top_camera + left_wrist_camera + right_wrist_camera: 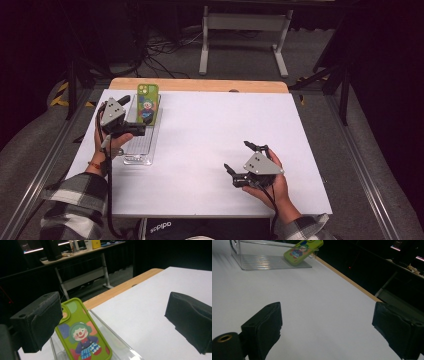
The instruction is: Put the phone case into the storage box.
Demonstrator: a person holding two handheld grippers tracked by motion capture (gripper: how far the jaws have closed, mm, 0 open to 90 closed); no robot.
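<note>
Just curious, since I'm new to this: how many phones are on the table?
1. The green phone with a cartoon clown leans in the far end of the clear tray, at the table's far left. No others visible.

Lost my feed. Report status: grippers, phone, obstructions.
Left gripper open, over clear bin. Right gripper open, empty, over table. Green phone leans in bin's far end. Nothing obstructing.

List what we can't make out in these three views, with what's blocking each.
- Lower end of the green phone case: cut off by the bottom edge in the left gripper view; in the high view the left gripper covers it.
- Whether the case rests inside the clear tray or only leans on its rim: unclear.
- Case artwork: too small in the right gripper view.
- Right gripper: palm side hidden by the hand.
</note>
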